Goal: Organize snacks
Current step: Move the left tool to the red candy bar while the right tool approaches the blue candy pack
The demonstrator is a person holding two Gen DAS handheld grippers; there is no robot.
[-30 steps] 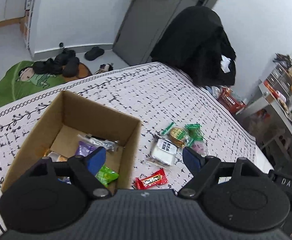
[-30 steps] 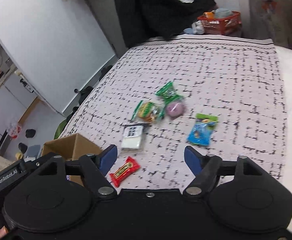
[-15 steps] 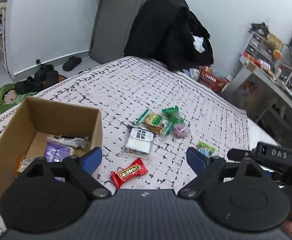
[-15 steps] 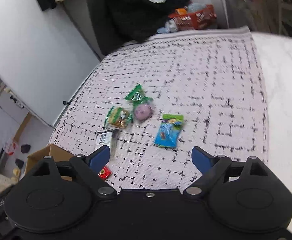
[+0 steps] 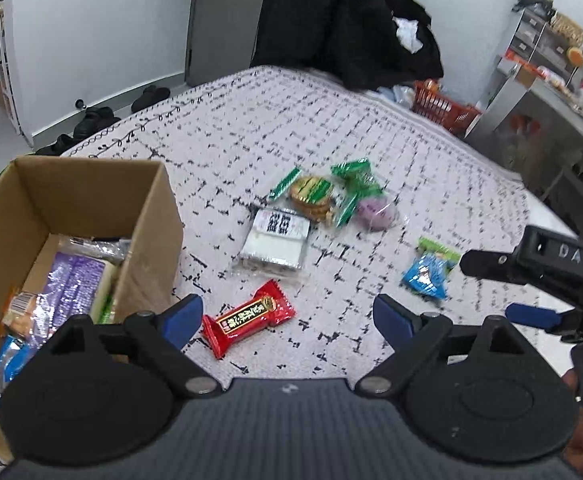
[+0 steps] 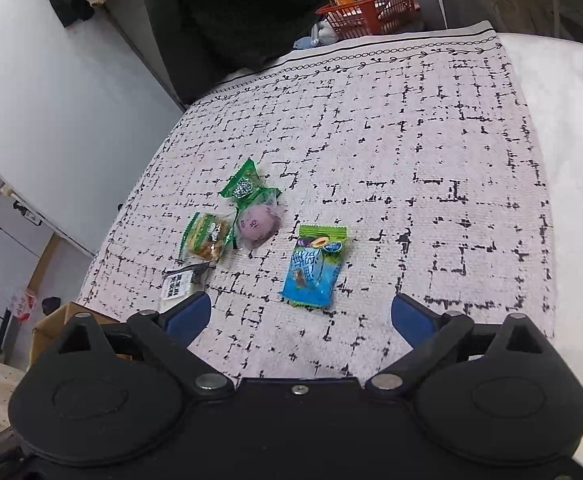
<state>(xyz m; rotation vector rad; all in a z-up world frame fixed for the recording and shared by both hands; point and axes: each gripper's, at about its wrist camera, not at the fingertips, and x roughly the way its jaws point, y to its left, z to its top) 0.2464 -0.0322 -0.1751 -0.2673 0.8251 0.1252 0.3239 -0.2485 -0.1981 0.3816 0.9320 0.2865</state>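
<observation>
White walls and a grey door close the far side of the room; a black coat (image 5: pixel 355 20) hangs past the far edge of the patterned cloth (image 5: pixel 331 120), and an orange basket (image 6: pixel 367 12) sits on the floor beyond it.

Left gripper (image 5: pixel 287 318): blue fingers spread wide, holding nothing. A red bar (image 5: pixel 248 318) lies on the cloth between the fingertips, nearer the left finger; contact cannot be told. Ahead of the bar lies a white pack (image 5: pixel 277 240). Beyond that, a cluster: cookie pack (image 5: pixel 311 196), green wrapper (image 5: pixel 355 178) and purple bun (image 5: pixel 373 214), touching or overlapping one another. A blue pouch (image 5: pixel 429 268) lies apart, ahead and right of the right fingertip. Left of the gripper stands an open cardboard box (image 5: pixel 151 216), just beside the left finger, holding a purple packet (image 5: pixel 73 284) and other wrapped snacks.

Right gripper (image 6: pixel 301 316): blue fingers spread wide, empty, above the cloth. The blue pouch (image 6: pixel 317 266) lies just ahead, between the finger lines. Ahead and left are the purple bun (image 6: pixel 257 222), green wrapper (image 6: pixel 245 186) and cookie pack (image 6: pixel 207 236). The white pack (image 6: pixel 179 284) is partly hidden behind the left fingertip. A corner of the box (image 6: pixel 57 320) shows at far left. In the left view the right gripper (image 5: pixel 539 268) appears at the right edge.
</observation>
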